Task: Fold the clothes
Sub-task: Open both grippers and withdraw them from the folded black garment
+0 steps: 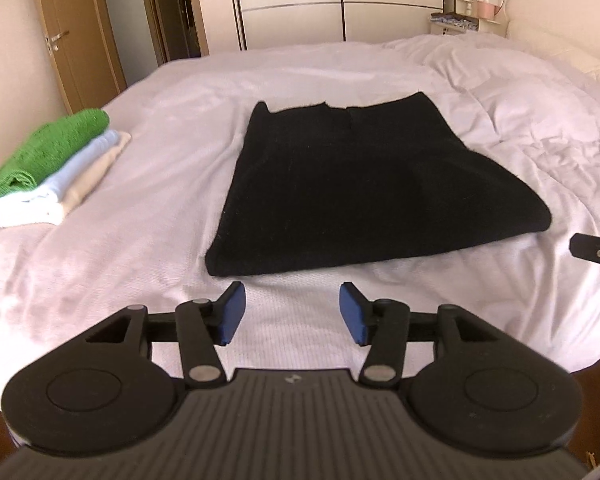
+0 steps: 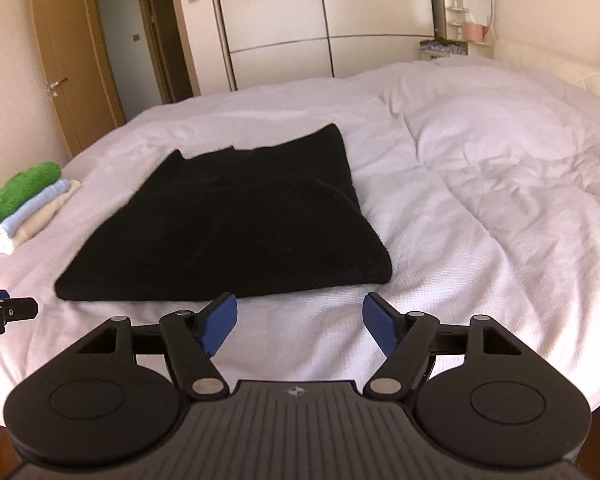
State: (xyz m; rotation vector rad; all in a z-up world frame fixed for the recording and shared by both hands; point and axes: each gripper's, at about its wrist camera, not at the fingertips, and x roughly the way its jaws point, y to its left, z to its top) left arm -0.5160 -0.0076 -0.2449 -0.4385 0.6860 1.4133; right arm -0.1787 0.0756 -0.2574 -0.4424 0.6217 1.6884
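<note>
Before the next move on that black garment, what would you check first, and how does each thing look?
1. Left gripper empty: ok, jaws apart, nothing between them.
2. Right gripper empty: ok, jaws apart, nothing between them.
3. Black garment lies flat and folded on the bed: ok.
4. Garment's near edge free of both grippers: ok, bare sheet shows between.
5. Stack of folded items clear of the garment: ok, it sits apart to the left.
6. Layers inside the garment even: cannot tell, too dark.
</note>
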